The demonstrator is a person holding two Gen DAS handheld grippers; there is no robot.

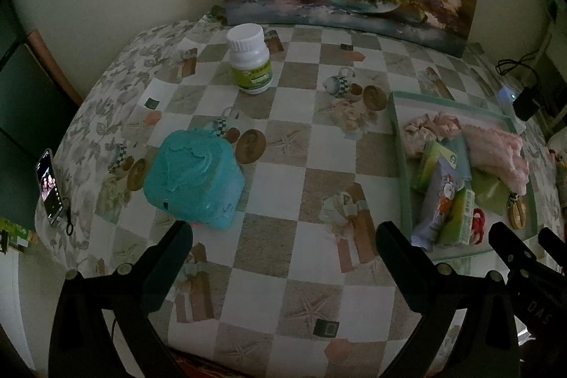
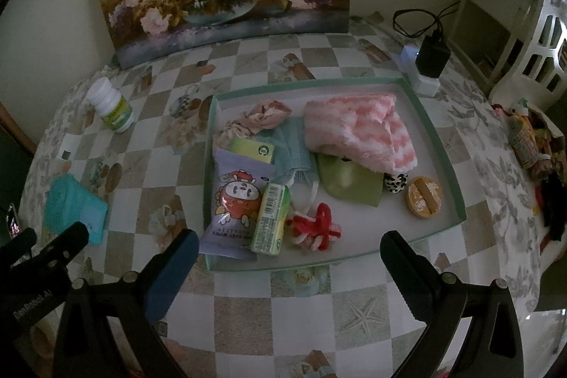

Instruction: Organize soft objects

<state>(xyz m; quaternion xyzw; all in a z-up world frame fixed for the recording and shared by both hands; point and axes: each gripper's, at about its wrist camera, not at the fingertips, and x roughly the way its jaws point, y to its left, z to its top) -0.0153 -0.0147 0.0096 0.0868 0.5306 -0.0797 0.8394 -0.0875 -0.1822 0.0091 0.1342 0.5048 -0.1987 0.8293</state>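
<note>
1. Left gripper (image 1: 283,243) – jaws spread wide, nothing between them, hovering over bare tablecloth (image 1: 269,186) at the near edge. Right gripper (image 2: 288,254) likewise released and empty, poised over the near rim of the tray (image 2: 443,144).
2. Progress, judging by layout: mostly done. Only one soft item looks left outside the tray – the teal fuzzy pouch (image 1: 193,176), on the cloth at near left, just beyond the left gripper's left finger.
3. Tray, near part: purple snack packet (image 2: 235,197) and green tissue pack (image 2: 271,218) at near left, red-and-white pipe-cleaner toy (image 2: 317,229) beside them, round orange tin (image 2: 423,199) at near right.
4. Tray, middle: green cloth (image 2: 349,181), light blue face mask (image 2: 294,151), small cow-print piece (image 2: 395,183).
5. Tray, far part: pink-and-white fluffy cloth (image 2: 358,130) lying over the green cloth's far edge, beige scrunchie (image 2: 262,117) at far left.
6. Farther out on the table, left: white pill bottle (image 1: 250,59) – rigid, so probably stays.
</note>
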